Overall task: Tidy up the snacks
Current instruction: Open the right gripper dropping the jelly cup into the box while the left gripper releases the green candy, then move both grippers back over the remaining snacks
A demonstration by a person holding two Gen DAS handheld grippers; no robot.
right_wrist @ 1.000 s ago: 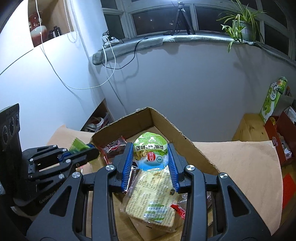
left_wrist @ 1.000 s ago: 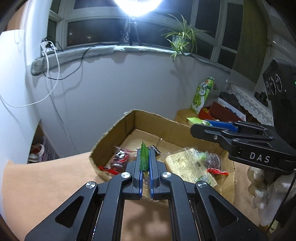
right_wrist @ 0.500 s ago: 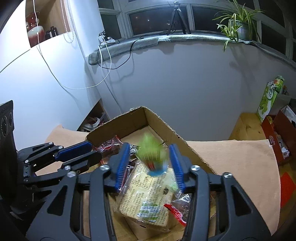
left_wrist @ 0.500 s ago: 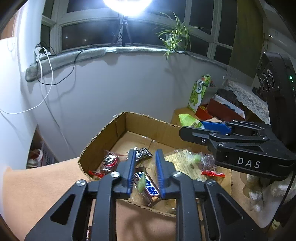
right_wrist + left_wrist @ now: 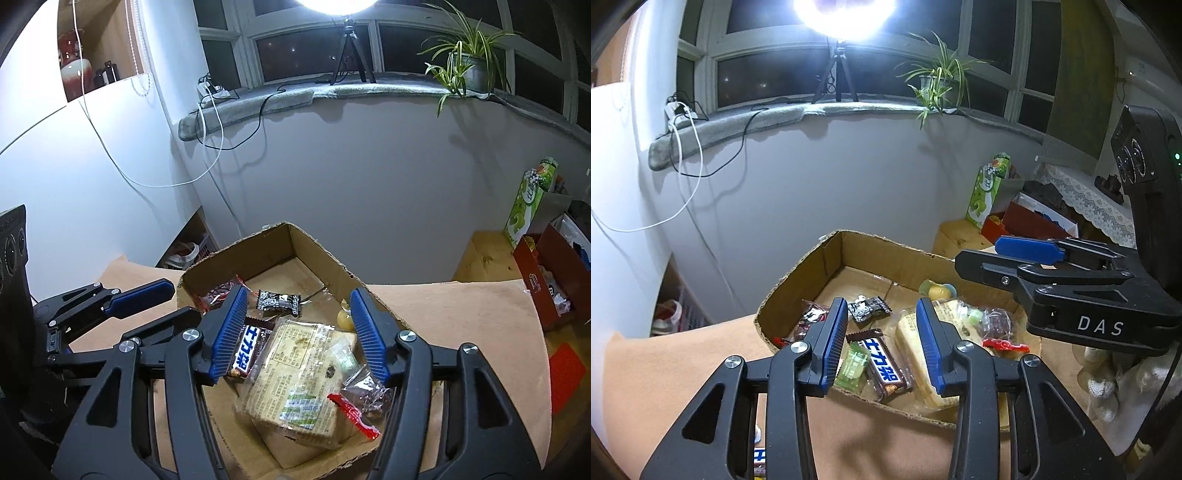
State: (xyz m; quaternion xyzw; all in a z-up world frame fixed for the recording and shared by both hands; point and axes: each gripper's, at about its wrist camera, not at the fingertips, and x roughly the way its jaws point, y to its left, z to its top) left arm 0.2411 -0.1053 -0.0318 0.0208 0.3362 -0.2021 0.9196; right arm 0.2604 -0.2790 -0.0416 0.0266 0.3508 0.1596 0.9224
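The shallow brown cardboard box (image 5: 827, 266) is seen on a tan table covering, with the snacks gathered inside it. At its left end, dark red wrapped sweets (image 5: 809, 320) are partly hidden behind the left gripper (image 5: 882, 345), whose blue-padded jaws have just been opening and are held spread with nothing pinched between them. Below that gap lie a small green sachet (image 5: 854, 366) and a brown chocolate bar with blue and white lettering (image 5: 882, 365), both on the box floor. A black and white wrapped candy (image 5: 279, 302) is seen further back. To the right, a large clear-wrapped biscuit pack (image 5: 299, 373) fills the near end of the box; its lower edge is cut off by the gripper frame. The right gripper (image 5: 308, 334) is likewise spread and empty, its jaws having just been opening. A small yellow-green item (image 5: 345, 320) behind its right finger cannot be identified. A red-edged clear packet (image 5: 360, 400) lies at the far right.
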